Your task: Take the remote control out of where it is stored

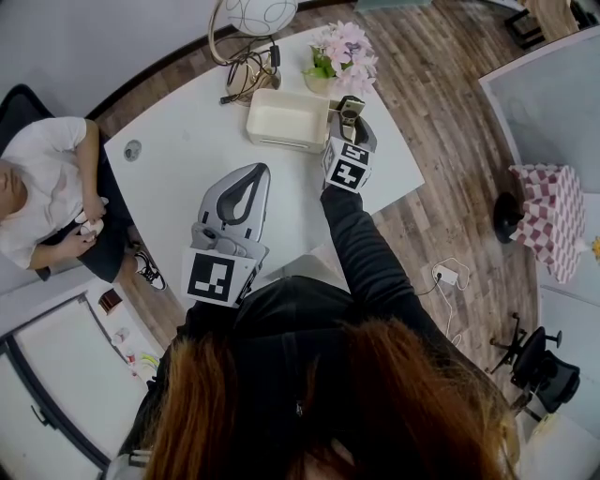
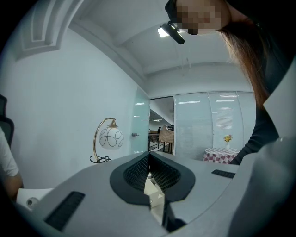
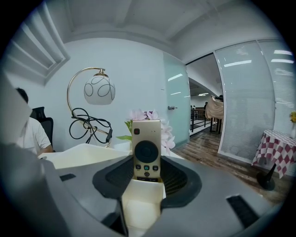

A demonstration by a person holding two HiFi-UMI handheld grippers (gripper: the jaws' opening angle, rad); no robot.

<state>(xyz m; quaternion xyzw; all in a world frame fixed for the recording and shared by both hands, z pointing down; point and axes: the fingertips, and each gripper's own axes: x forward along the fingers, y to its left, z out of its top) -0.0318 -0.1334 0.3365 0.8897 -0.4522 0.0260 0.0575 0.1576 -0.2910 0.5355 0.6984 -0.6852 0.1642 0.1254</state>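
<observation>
A gold remote control (image 3: 146,149) with a black round pad stands upright between the black pads of my right gripper (image 3: 147,163), which is shut on it. In the head view the remote control (image 1: 352,109) sits in my right gripper (image 1: 351,114) just right of an open white box (image 1: 286,119) on the white table (image 1: 178,159), and I cannot tell how high it is above the tabletop. My left gripper (image 1: 262,172) hangs over the table's near part, its jaws shut with nothing in them. In the left gripper view my left gripper (image 2: 149,159) shows its pads meeting.
A globe lamp (image 1: 251,17) with a coiled black cord and a pot of pink flowers (image 1: 343,52) stand at the table's far edge. A person (image 1: 47,192) sits at the left. A checkered table (image 1: 553,217) and a power strip (image 1: 446,275) are on the wood floor to the right.
</observation>
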